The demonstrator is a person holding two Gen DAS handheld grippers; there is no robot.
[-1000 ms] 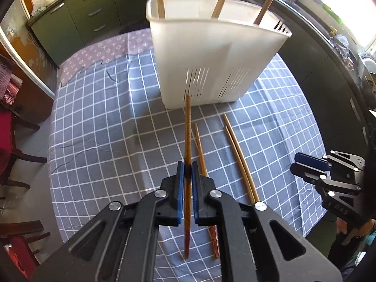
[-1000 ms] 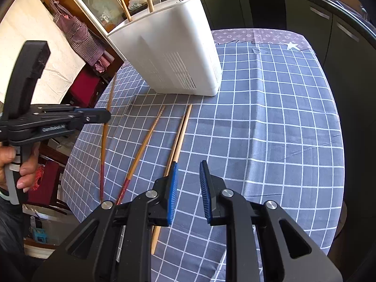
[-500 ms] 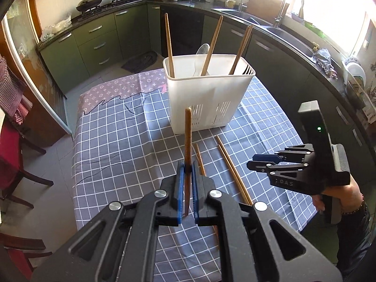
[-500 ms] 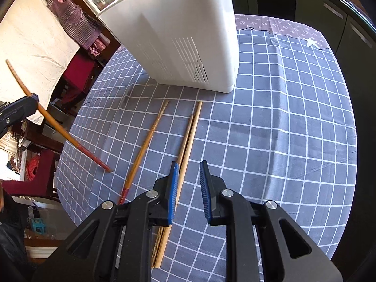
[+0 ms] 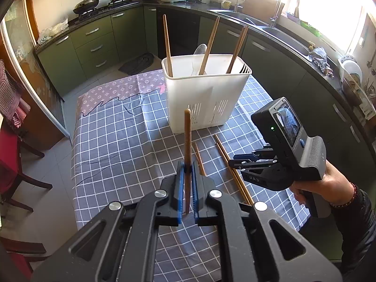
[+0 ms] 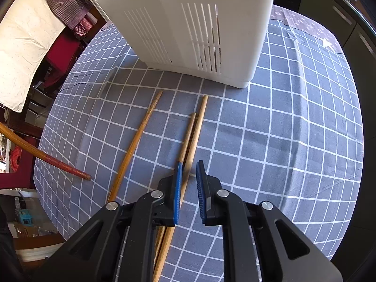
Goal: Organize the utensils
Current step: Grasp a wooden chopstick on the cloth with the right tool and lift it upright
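Note:
My left gripper (image 5: 187, 178) is shut on a brown chopstick (image 5: 187, 141) and holds it upright above the table, in front of the white utensil holder (image 5: 206, 94). The held chopstick's red end shows in the right wrist view (image 6: 58, 164). The holder has several chopsticks and a spoon standing in it. My right gripper (image 6: 189, 181) is open, low over a pair of chopsticks (image 6: 193, 131) lying on the checked tablecloth (image 6: 282, 141). Another chopstick (image 6: 134, 145) lies to their left. The right gripper also shows in the left wrist view (image 5: 237, 162).
The holder's slotted wall (image 6: 199, 35) stands close ahead of the right gripper. Dark green kitchen cabinets (image 5: 94, 47) and a counter with a sink (image 5: 277, 33) surround the table. Red chairs (image 5: 14, 164) stand at the left.
My left gripper has lifted the chopstick off the table and pulled back from the holder. My right gripper has moved down and forward over the pair of chopsticks.

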